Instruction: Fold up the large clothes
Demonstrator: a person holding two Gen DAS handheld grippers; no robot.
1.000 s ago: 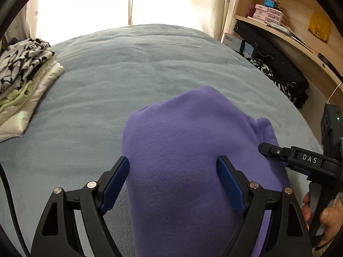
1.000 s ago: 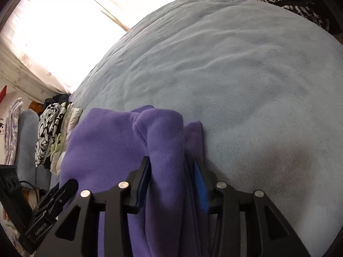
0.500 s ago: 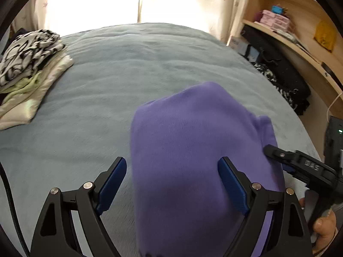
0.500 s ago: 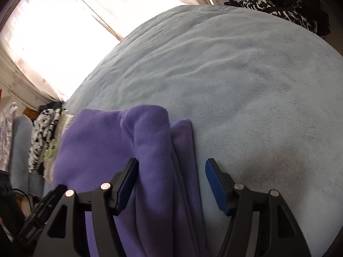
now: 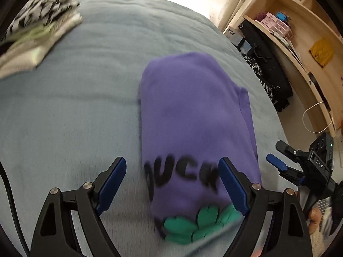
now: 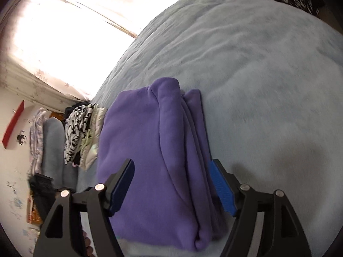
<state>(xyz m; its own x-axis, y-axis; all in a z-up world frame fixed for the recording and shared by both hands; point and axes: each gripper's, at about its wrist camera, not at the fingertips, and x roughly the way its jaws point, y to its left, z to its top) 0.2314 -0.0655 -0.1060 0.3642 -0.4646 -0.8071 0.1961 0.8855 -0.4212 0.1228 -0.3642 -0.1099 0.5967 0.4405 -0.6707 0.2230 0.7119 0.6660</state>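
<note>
- The right claw (image 6: 171, 184) has just been opening: a second ago its blue pads pinched a thick fold of the purple sweatshirt (image 6: 154, 150); now they stand apart with the folded edge between them, the pads not pressing on it as far as the view shows.
- The left claw (image 5: 171, 184) was spread wide a second ago and is spread wide now, holding nothing; the sweatshirt's near end lies between and beyond its fingers.
- In the left wrist view the sweatshirt (image 5: 193, 115) has slid toward 6 o'clock compared with a second ago, so black lettering and a green flower print now show at its near end.
- The stack of folded clothes (image 5: 36, 30) has shifted toward 11 o'clock in that view and is blurred.
- Only the left wrist view shows the print, the wooden shelves (image 5: 300, 27) at 2 o'clock, the dark bag (image 5: 268, 68) below them, and the right claw (image 5: 278, 156) at 4 o'clock with a person's hand (image 5: 315, 216) under it.
- Only the right wrist view shows the sweatshirt's layered side folds, the pillows (image 6: 51, 141) at 9 o'clock, and the wall behind them.
- The sweatshirt lies folded into a compact bundle on the grey-blue bed cover (image 6: 268, 75), at the near part of the bed.
- Pale curtains (image 6: 64, 32) over a bright window stand beyond the bed's far edge.
</note>
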